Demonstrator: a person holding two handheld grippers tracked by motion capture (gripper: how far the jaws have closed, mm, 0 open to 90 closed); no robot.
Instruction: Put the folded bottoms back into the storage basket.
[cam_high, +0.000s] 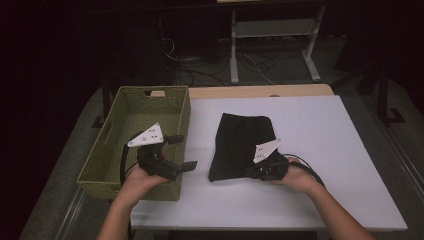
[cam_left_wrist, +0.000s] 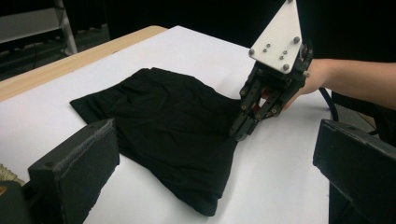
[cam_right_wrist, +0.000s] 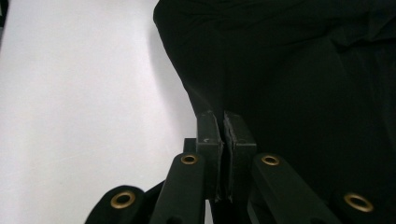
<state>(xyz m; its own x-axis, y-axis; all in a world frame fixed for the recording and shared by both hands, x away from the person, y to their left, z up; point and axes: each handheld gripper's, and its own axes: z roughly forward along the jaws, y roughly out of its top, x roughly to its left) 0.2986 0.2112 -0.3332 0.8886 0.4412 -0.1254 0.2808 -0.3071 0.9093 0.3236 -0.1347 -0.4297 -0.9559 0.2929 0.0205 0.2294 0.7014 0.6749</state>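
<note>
On the white tabletop (cam_high: 310, 150): one black folded garment (cam_high: 240, 145), one woven basket (cam_high: 165, 105), two claws.

Beside the basket's right wall lies the garment, flat and folded, its near right edge pinched by the right claw (cam_left_wrist: 238, 133), whose jaws are pressed together on the cloth. Over the basket's near right corner hovers the left claw (cam_high: 182, 152), jaws spread wide with nothing between them, pointing toward the garment. Inside the one olive-green basket the visible part of the floor holds nothing I can make out; a hand (cam_high: 142, 177) covers its near part.
</note>
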